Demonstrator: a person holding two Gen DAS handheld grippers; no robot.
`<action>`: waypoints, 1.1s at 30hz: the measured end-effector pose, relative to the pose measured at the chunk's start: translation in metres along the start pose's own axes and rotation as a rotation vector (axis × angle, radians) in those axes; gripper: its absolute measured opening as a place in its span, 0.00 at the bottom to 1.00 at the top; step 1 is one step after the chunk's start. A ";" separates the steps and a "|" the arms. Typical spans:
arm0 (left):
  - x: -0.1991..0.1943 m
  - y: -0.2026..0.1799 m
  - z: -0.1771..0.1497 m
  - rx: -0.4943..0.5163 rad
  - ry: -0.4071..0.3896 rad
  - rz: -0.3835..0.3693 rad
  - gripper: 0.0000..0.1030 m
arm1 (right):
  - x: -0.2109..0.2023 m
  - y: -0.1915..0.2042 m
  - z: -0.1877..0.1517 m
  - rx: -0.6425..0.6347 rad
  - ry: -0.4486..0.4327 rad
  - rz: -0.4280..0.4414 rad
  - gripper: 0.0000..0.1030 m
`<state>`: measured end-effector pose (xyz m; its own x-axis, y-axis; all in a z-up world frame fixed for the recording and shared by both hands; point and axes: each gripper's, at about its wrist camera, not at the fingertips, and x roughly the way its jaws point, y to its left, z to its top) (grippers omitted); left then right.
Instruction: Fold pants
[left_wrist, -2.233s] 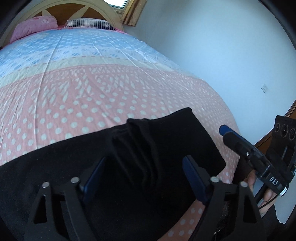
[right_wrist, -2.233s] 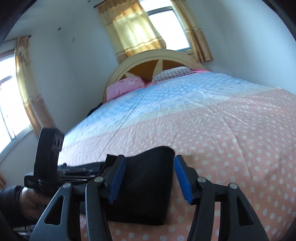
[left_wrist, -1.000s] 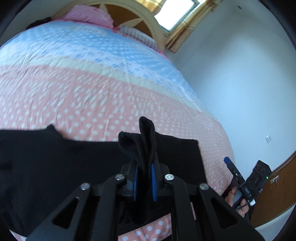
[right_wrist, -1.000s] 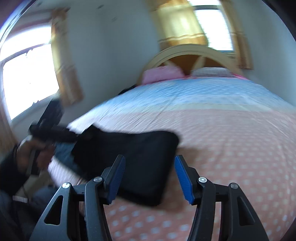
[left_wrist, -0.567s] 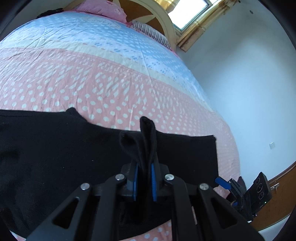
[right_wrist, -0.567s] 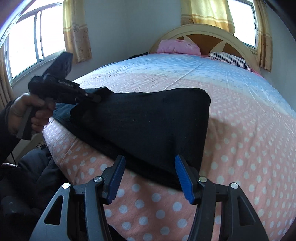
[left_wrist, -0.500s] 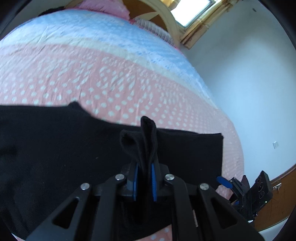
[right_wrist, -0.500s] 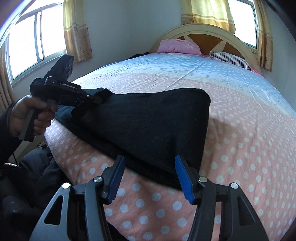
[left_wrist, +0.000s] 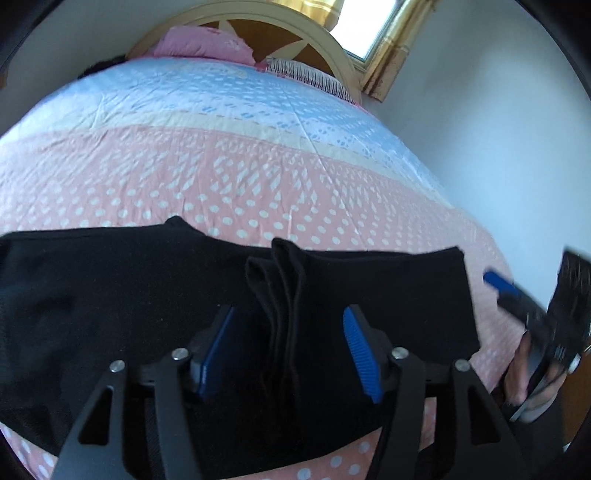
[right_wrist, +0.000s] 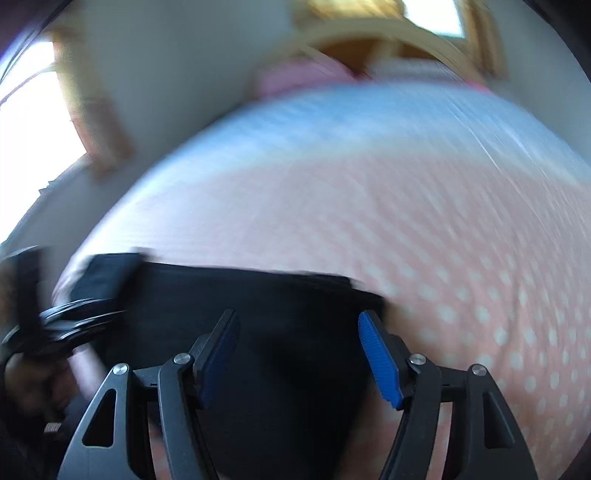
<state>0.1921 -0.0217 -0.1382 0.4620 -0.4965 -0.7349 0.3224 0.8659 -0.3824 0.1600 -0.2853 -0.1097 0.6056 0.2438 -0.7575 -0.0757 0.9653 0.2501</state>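
Bedroom walls were pale, with a curtained window (left_wrist: 373, 33) behind an arched headboard (left_wrist: 240, 22). On the bed (left_wrist: 258, 184), under a pink, cream and blue dotted cover, black pants (left_wrist: 92, 314) lay flat at the near edge, long axis running side to side across the bed. A pinched ridge of fabric (left_wrist: 280, 295) stood between the pads of the left gripper (left_wrist: 288, 350), whose jaws had just been opening and stood apart, clear of the cloth. In its blurred view the right gripper (right_wrist: 303, 354) hung over the pants' end (right_wrist: 258, 332), jaws wide and just widened, holding nothing.
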 end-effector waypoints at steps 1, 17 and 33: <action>0.003 -0.001 -0.002 0.018 0.010 0.018 0.63 | 0.000 -0.007 -0.002 0.030 -0.023 0.034 0.66; -0.001 -0.015 -0.028 0.145 -0.007 0.105 0.72 | -0.022 0.087 -0.071 -0.355 0.010 0.093 0.70; -0.079 0.107 -0.008 0.063 -0.140 0.387 0.79 | 0.027 0.179 -0.045 -0.425 0.027 0.255 0.71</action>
<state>0.1830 0.1104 -0.1254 0.6652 -0.1425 -0.7329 0.1509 0.9870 -0.0549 0.1270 -0.1018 -0.1131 0.5057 0.4739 -0.7208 -0.5386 0.8262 0.1653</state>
